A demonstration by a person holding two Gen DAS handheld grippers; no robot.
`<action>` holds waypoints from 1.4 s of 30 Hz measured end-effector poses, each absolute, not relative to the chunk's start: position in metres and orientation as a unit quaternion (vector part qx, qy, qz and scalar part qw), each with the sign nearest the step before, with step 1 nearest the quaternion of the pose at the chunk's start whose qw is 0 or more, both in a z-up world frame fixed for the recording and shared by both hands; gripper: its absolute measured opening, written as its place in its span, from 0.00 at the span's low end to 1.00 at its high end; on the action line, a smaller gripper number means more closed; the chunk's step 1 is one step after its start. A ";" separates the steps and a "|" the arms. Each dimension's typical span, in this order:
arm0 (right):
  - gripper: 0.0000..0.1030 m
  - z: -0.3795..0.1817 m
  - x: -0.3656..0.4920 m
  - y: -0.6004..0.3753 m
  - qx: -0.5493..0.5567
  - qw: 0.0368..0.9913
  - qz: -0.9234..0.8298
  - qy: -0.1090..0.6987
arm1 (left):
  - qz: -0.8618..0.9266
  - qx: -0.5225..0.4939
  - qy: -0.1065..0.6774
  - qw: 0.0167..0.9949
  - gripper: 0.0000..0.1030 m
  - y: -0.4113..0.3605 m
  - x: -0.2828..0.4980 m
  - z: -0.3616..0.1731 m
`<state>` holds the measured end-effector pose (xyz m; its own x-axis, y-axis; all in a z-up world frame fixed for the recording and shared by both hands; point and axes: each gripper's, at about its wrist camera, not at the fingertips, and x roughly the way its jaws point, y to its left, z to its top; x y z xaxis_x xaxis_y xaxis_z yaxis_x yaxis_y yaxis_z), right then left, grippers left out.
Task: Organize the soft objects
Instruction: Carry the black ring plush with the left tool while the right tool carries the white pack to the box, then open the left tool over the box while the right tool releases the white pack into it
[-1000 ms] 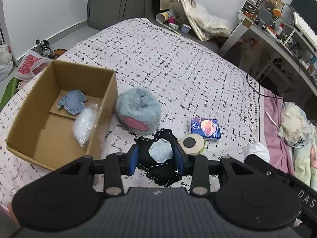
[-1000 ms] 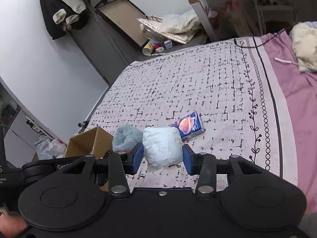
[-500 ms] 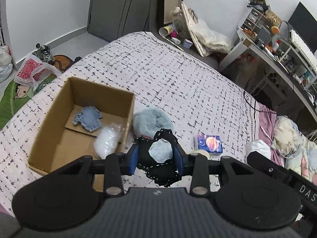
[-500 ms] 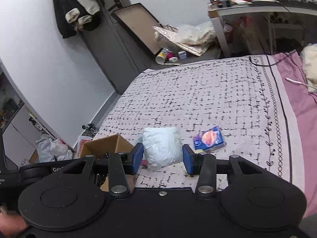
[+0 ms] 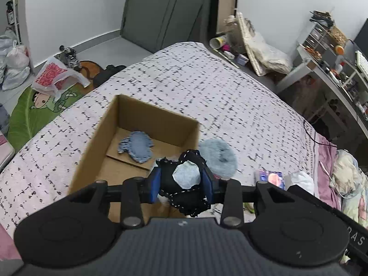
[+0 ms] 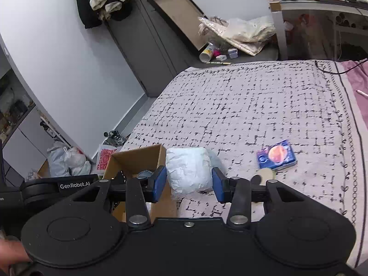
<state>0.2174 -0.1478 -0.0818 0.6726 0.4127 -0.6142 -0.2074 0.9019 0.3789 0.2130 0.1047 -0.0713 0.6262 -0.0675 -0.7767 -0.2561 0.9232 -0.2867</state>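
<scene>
While the left claw [image 5: 181,181] is clamped on the black lace bundle [image 5: 184,191] above the box [image 5: 96,138] and the right claw [image 6: 189,181] grips the white packet [image 6: 188,172] beside it, release only once well past the rim.

Brown cardboard box [image 5: 101,126], white bedspread [image 5: 230,96] with black dashes, blue-padded tongs [image 5: 181,184].

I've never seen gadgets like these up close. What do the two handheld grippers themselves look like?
Both are matte black plastic. Each left gripper and right gripper has two round discs, silver pivot bolts on black link arms, and blue pads inside the fingers. White "GenRobot.AI" lettering marks the left gripper's side, seen from the right camera. A bare hand shows at the edge; no cables visible.
</scene>
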 end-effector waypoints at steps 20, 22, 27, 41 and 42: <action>0.41 -0.074 0.250 -0.078 0.117 0.896 0.208 0.374 | 0.101 -0.203 0.449 0.864 0.41 0.163 0.238 -0.085; 0.41 -0.073 0.254 -0.072 0.119 0.896 0.210 0.373 | 0.099 -0.195 0.453 0.864 0.45 0.164 0.240 -0.083; 0.41 -0.071 0.264 -0.062 0.125 0.893 0.218 0.372 | 0.106 -0.193 0.447 0.867 0.48 0.171 0.238 -0.073; 0.87 -0.064 0.268 -0.064 0.151 0.885 0.250 0.362 | 0.139 -0.190 0.454 0.860 0.68 0.176 0.223 -0.064; 0.87 -0.065 0.267 -0.069 0.150 0.886 0.246 0.362 | 0.137 -0.189 0.452 0.861 0.69 0.173 0.222 -0.063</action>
